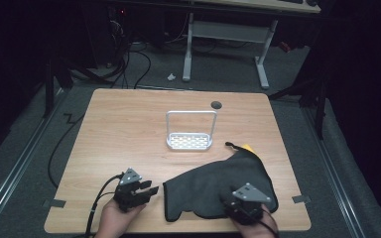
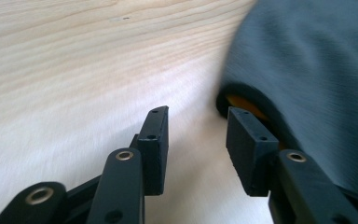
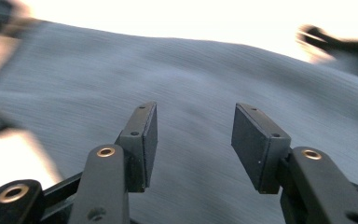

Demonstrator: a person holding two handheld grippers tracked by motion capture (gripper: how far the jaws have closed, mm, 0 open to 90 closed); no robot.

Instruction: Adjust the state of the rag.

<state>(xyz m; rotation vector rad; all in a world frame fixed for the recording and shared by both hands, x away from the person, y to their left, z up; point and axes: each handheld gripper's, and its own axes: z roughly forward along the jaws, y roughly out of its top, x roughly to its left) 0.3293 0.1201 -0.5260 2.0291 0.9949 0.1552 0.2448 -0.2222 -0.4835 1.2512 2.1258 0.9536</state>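
Dark grey cloth lies at the lower right of the table, orange lining at its edge. My left gripper, lower left, has fingers parted and empty, just beside the cloth's hem. My right gripper hovers over cloth, fingers wide, gripping nothing.

The left black two-jaw gripper lies low, jaws parted. The right black two-jaw gripper probably tilts downward, jaws apart with nothing between them.
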